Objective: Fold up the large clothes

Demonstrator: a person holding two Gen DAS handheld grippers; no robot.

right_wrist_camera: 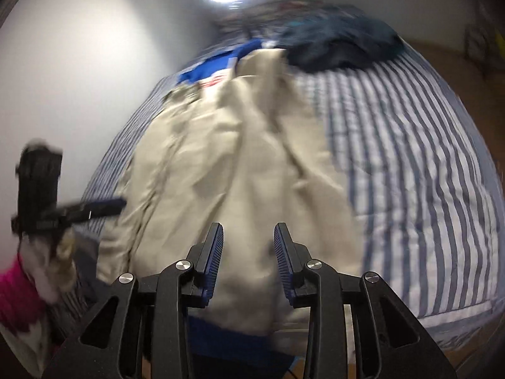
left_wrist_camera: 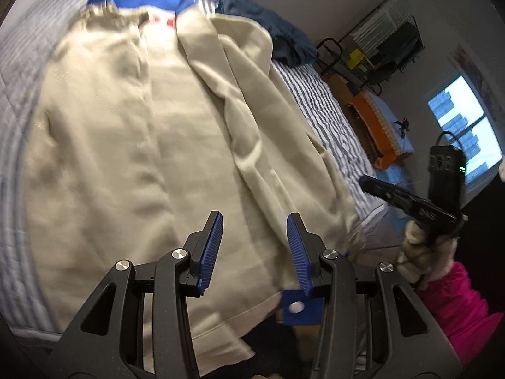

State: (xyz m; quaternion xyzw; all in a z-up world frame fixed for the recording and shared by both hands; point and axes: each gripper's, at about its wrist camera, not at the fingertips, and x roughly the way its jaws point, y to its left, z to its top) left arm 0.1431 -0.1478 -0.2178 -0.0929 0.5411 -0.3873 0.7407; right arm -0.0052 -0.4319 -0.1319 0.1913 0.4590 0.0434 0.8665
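A large beige garment (left_wrist_camera: 132, 132) with a blue collar (left_wrist_camera: 142, 0) lies spread along a blue-and-white striped bed (left_wrist_camera: 318, 101). Its right side is folded inward in a long ridge (left_wrist_camera: 252, 120). My left gripper (left_wrist_camera: 255, 221) hovers open over the near hem, with only cloth lying behind the jaws. In the right wrist view the same garment (right_wrist_camera: 240, 164) runs away from me, and my right gripper (right_wrist_camera: 248, 230) is open over its near end with nothing pinched. A hand in a fuzzy glove (left_wrist_camera: 419, 252) with a pink sleeve carries the right gripper at the bed's right edge.
A dark teal heap of clothes (left_wrist_camera: 281, 34) (right_wrist_camera: 344, 44) sits at the bed's far end. Right of the bed are an orange-and-blue item (left_wrist_camera: 378, 126), a metal rack (left_wrist_camera: 382, 50) and a window (left_wrist_camera: 464, 126). A grey wall (right_wrist_camera: 79, 63) borders the left side.
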